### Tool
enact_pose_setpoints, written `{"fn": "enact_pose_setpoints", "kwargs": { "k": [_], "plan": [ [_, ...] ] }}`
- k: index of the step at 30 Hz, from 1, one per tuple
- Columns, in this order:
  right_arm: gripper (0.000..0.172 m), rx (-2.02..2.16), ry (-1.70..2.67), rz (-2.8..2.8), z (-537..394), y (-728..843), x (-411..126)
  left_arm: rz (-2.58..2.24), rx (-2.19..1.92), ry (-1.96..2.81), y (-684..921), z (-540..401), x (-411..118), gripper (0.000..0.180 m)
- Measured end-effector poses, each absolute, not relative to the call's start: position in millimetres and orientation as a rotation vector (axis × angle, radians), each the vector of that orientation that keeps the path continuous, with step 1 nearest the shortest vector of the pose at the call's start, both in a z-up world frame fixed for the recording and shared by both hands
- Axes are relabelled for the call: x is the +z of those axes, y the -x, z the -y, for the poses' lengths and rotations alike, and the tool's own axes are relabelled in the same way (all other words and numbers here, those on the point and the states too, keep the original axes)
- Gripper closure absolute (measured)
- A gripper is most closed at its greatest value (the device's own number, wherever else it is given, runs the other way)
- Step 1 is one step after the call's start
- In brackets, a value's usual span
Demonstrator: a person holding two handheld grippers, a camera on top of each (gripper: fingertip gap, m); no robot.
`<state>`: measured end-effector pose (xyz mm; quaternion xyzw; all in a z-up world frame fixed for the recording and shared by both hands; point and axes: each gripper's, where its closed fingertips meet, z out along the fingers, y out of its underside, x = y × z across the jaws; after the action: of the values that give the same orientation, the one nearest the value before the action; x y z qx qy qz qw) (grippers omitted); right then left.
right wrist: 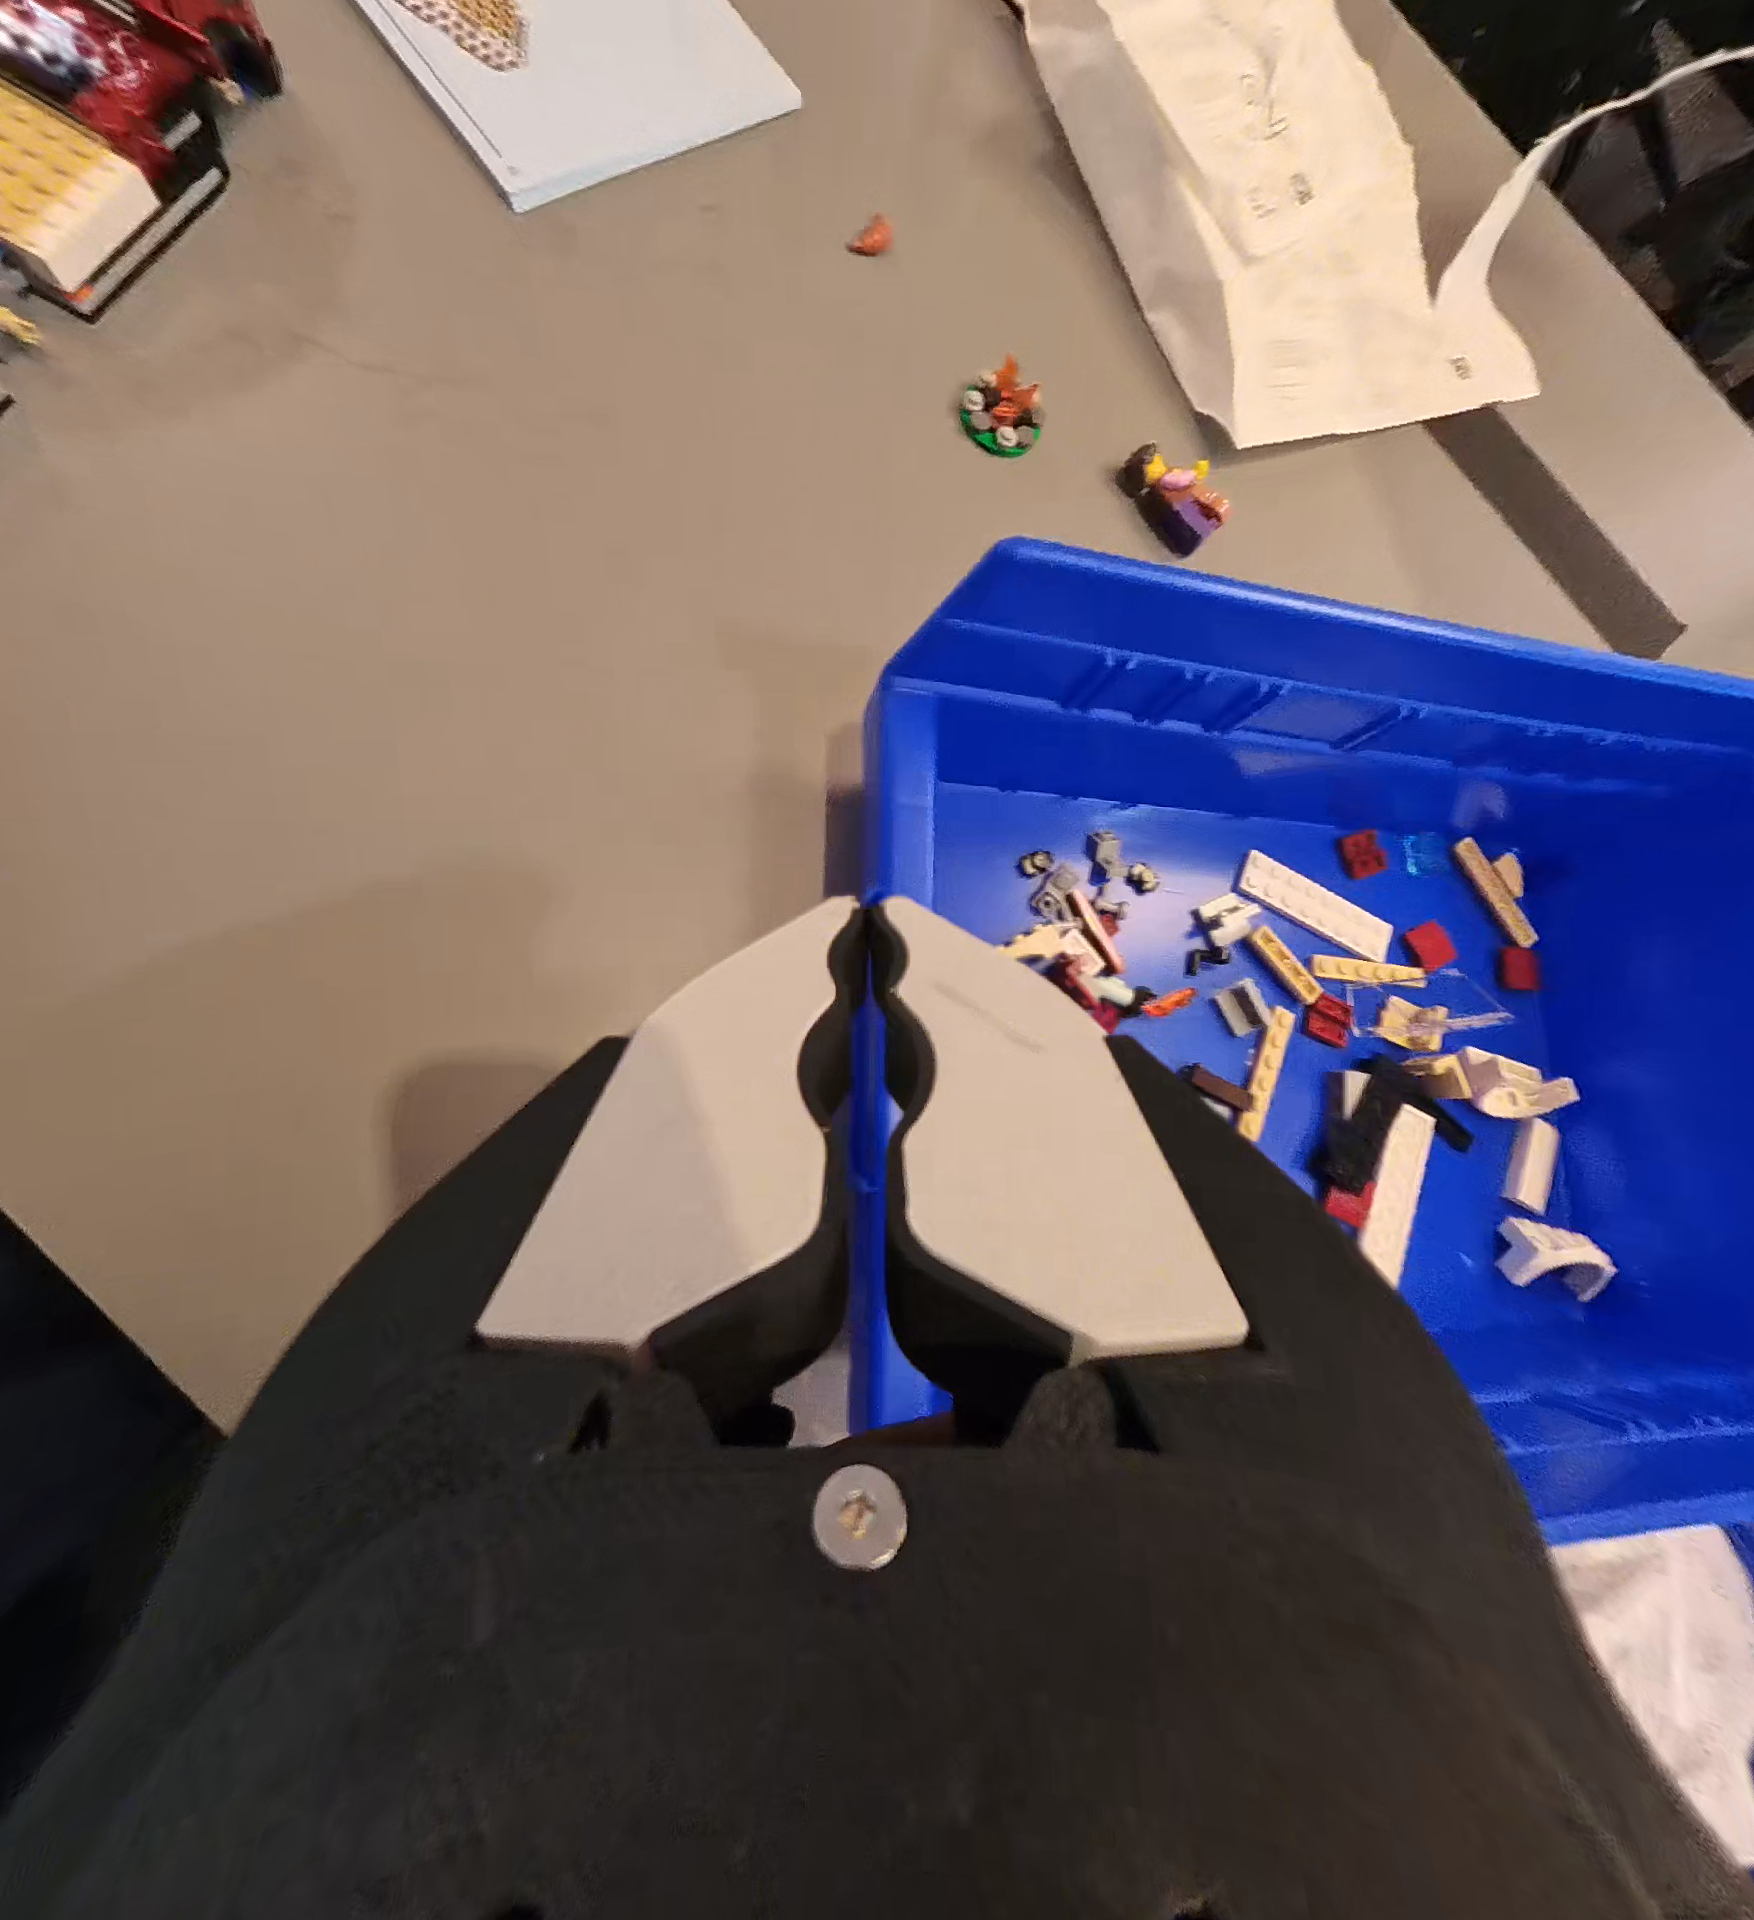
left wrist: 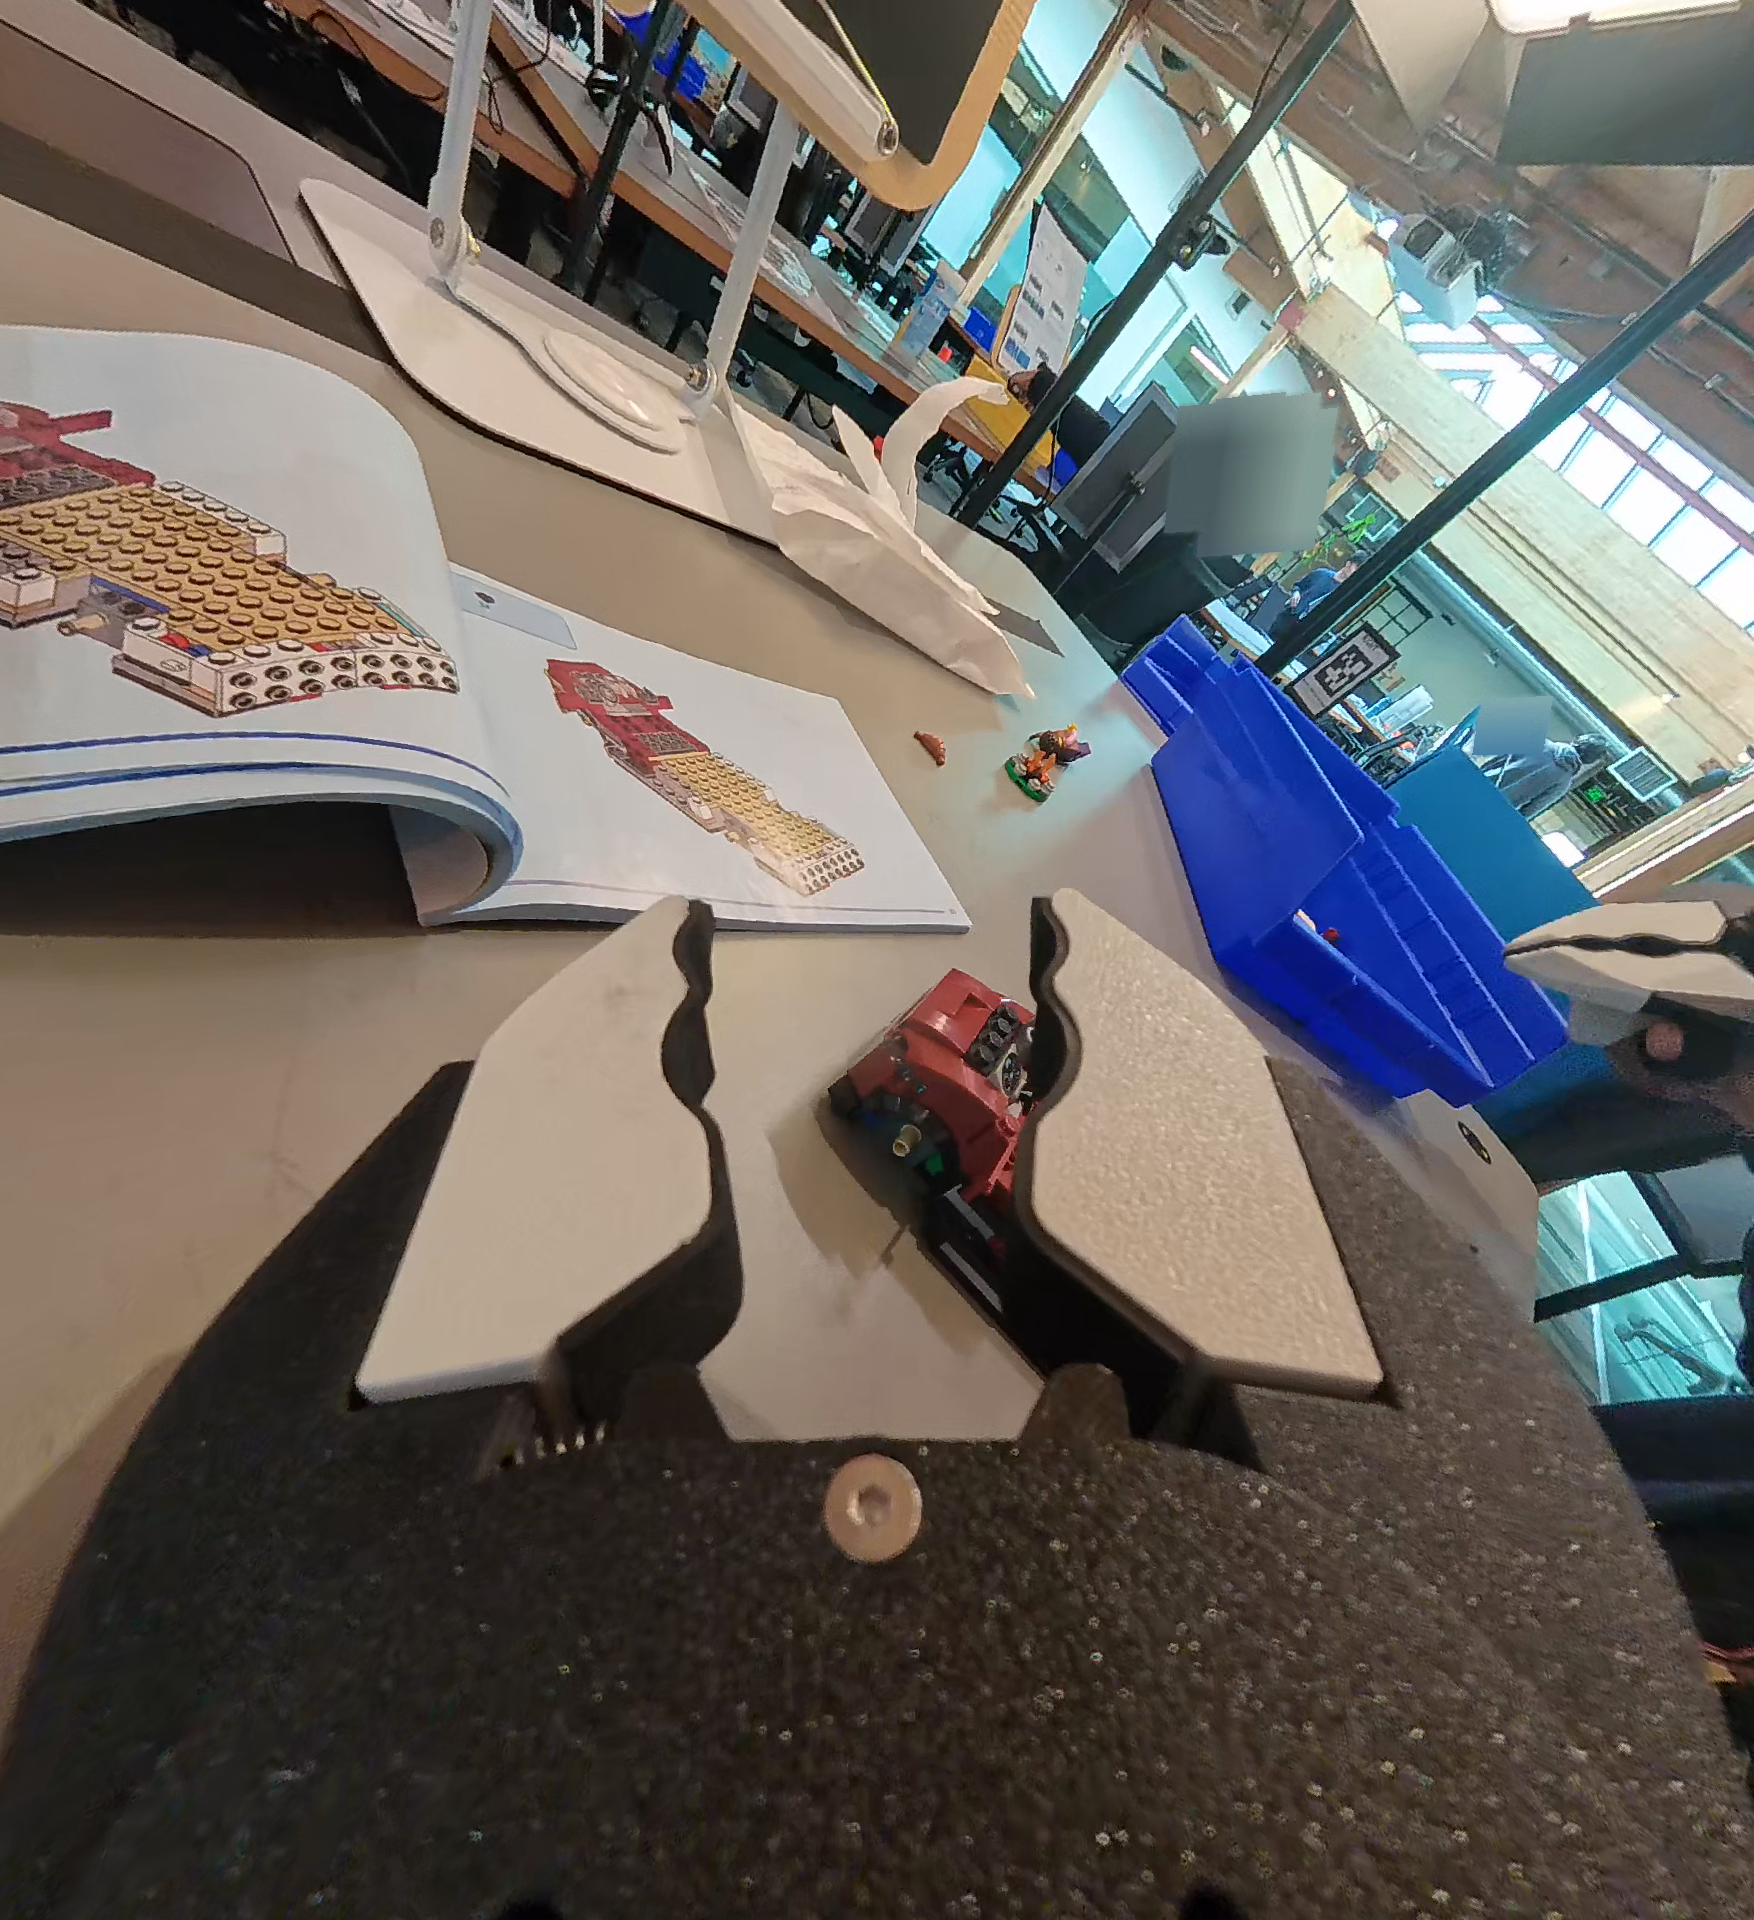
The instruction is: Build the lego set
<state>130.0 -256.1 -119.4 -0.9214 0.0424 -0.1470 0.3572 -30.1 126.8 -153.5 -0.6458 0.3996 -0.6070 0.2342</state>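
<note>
The left gripper, fingers spread, rests against a dark red brick model on the grey table, while the right gripper pinches the blue bin wall.

Right gripper clamps blue bin wall; loose bricks inside

An open instruction booklet with pale blue pages lay on the grey table, just beside a white lamp base. A crumpled white paper bag lay near a small brown piece, a round green campfire model and a purple toy figure lying on its side.
</note>
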Motion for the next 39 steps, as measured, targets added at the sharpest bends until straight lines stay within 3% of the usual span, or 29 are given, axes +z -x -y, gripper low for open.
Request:
{"fn": "enact_pose_setpoints", "kwargs": {
  "k": [8, 13, 20, 25, 28, 31, 39],
  "plan": [
    [0.172, -0.488, 2.253, -0.346, 315, -132, -112, -1.066, -1.678, 1.769, 32, -130, -152, 0.121],
    [0.171, -0.281, 2.244, -0.455, 362, -73, -151, -1.117, -1.662, 1.804, 26, -126, -157, 0.121],
    [0.149, -0.107, 2.415, -0.412, 342, -17, -215, -1.123, -1.621, 1.774, 28, -125, -156, 0.122],
    [0.150, -0.095, 2.435, -0.447, 338, -14, -228, -1.121, -1.615, 1.778, 28, -125, -156, 0.122],
    [0.164, -0.122, 2.426, -0.434, 327, -15, -229, -1.137, -1.596, 1.784, 27, -124, -158, 0.122],
    [0.164, -0.145, 2.410, -0.430, 309, -22, -229, -1.130, -1.605, 1.787, 27, -125, -158, 0.122],
    [0.164, -0.102, 2.419, -0.157, 190, -24, -229, -1.124, -1.615, 1.794, 27, -125, -158, 0.122]
  ]
}}
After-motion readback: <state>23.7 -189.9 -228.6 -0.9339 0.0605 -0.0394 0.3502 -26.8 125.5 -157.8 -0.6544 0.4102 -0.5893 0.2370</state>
